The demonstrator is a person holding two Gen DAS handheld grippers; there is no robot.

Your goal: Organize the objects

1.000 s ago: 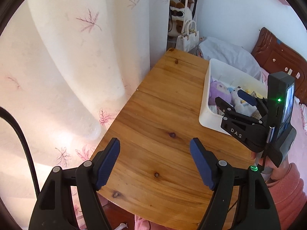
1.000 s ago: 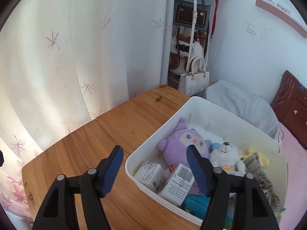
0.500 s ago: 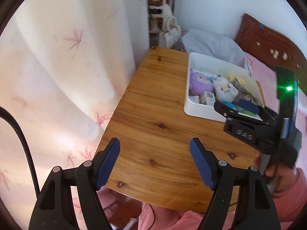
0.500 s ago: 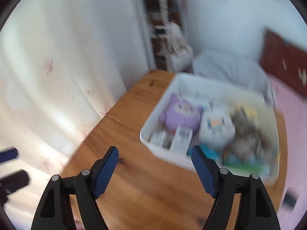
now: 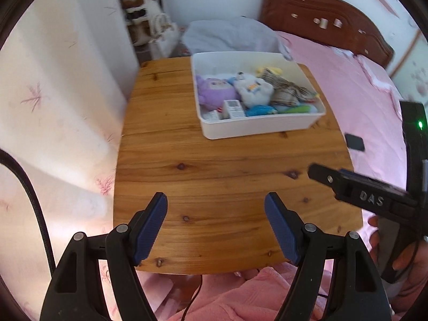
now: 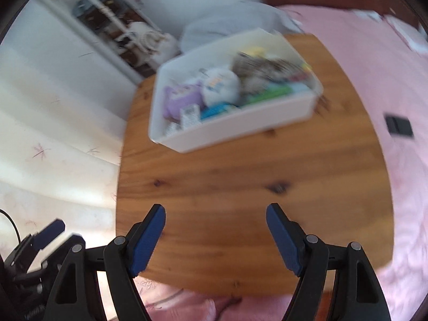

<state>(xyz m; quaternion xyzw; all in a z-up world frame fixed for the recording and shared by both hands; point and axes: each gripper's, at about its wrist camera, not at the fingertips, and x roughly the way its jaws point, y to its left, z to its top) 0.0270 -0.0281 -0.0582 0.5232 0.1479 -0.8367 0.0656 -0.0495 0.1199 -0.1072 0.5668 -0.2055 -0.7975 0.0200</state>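
Note:
A white bin point(image 5: 256, 128) stands on the far right part of a wooden table point(image 5: 214, 176). It holds a purple plush point(image 5: 214, 93), a white plush point(image 5: 254, 88), a plaid cloth point(image 5: 289, 91), small boxes point(image 5: 232, 108) and blue and green items. My left gripper point(image 5: 215, 227) is open and empty over the table's near edge. My right gripper point(image 6: 215, 235) is open and empty, also near the front edge; it shows at the right of the left wrist view point(image 5: 358, 190). The bin point(image 6: 240, 123) is blurred in the right wrist view.
A pink bed point(image 5: 361, 85) with a brown headboard point(image 5: 321, 18) lies to the right of the table. A small black object point(image 5: 354, 141) lies on it. A flowered curtain point(image 5: 53, 93) hangs on the left. A rack with bags point(image 5: 149, 26) stands behind the table.
Both grippers have pulled back from the bin toward the table's near edge and turned right, so the whole table and the bed now show. Both stay open and empty.

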